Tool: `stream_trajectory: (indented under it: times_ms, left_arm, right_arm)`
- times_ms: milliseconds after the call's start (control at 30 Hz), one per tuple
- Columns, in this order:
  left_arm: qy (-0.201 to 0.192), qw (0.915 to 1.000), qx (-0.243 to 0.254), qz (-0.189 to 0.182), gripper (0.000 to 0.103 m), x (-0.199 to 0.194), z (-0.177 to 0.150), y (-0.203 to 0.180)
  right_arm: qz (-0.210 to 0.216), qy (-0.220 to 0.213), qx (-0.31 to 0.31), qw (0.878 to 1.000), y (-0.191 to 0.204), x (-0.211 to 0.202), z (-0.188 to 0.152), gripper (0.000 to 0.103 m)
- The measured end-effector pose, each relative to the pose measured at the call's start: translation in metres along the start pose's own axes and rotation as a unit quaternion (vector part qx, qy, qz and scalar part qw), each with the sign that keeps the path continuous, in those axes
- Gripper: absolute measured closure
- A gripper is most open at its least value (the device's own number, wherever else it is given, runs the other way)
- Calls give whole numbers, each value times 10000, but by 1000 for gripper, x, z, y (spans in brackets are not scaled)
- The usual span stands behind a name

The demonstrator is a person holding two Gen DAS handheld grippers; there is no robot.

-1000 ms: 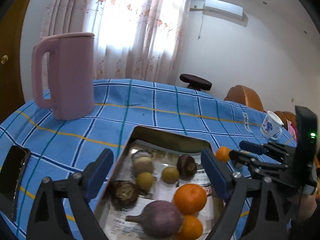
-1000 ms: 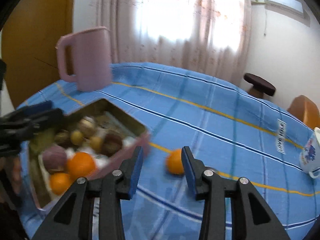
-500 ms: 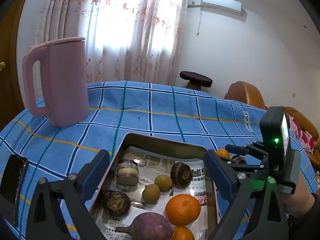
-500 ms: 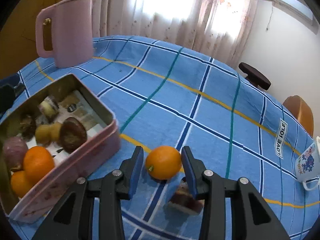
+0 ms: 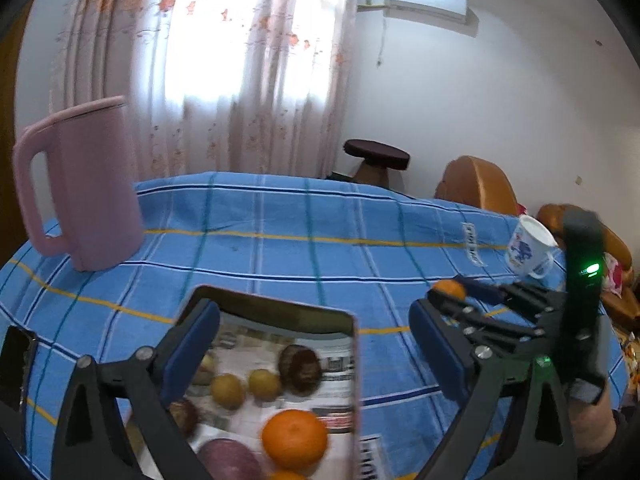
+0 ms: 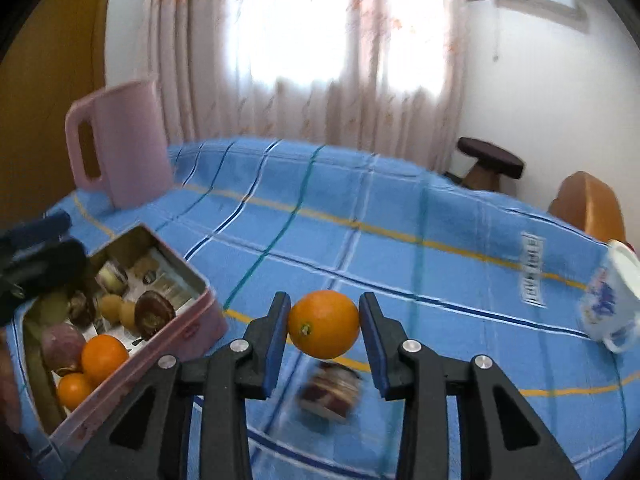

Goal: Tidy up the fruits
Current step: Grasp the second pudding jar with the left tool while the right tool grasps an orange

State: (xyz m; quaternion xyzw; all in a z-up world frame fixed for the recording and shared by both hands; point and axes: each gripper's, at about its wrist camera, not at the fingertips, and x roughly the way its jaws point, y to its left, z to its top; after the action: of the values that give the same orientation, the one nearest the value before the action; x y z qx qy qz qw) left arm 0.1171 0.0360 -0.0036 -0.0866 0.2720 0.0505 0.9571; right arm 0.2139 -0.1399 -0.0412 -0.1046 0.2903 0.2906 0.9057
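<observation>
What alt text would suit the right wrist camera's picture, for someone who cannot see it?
The right gripper is closing on an orange above a blue checked tablecloth. A pink tin of fruit sits left, a pink jug behind.

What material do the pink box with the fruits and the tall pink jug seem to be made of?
The pink box looks like thin painted metal: its inner walls shine grey-gold and its rim is a thin rolled edge. Printed paper lines its bottom. The pink jug is probably matte plastic, smooth and evenly coloured with no glare, though coated metal cannot be excluded.
</observation>
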Motion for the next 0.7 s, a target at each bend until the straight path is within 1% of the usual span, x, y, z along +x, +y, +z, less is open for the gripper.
stream_trajectory:
  times_ms: [100, 167, 300, 467, 600, 633, 700]
  left_arm:
    - [117, 9997, 162, -158, 5, 8, -3, -23]
    - [209, 9990, 306, -255, 5, 16, -7, -42]
    - [361, 9972, 528, -387, 5, 31, -13, -73]
    - [662, 9938, 755, -470, 7, 56, -25, -103]
    - [862, 9921, 822, -402, 7, 74, -29, -113]
    - [926, 9915, 821, -398, 9, 79, -30, -113]
    - [1058, 9901, 810, -432, 16, 86, -31, -114]
  right_arm:
    - [-174, -34, 344, 9993, -25, -17, -11, 66]
    - [-451, -9, 494, 9978, -44, -24, -22, 66]
    - [-591, 52, 818, 9949, -73, -30, -38, 66]
    - [-763, 18, 924, 9928, -86, -40, -52, 66]
    - [-711, -32, 984, 9926, -91, -43, -55, 66]
    - [-699, -37, 997, 9926, -93, -43, -55, 66]
    - [-668, -71, 999, 9927, -93, -45, -56, 66]
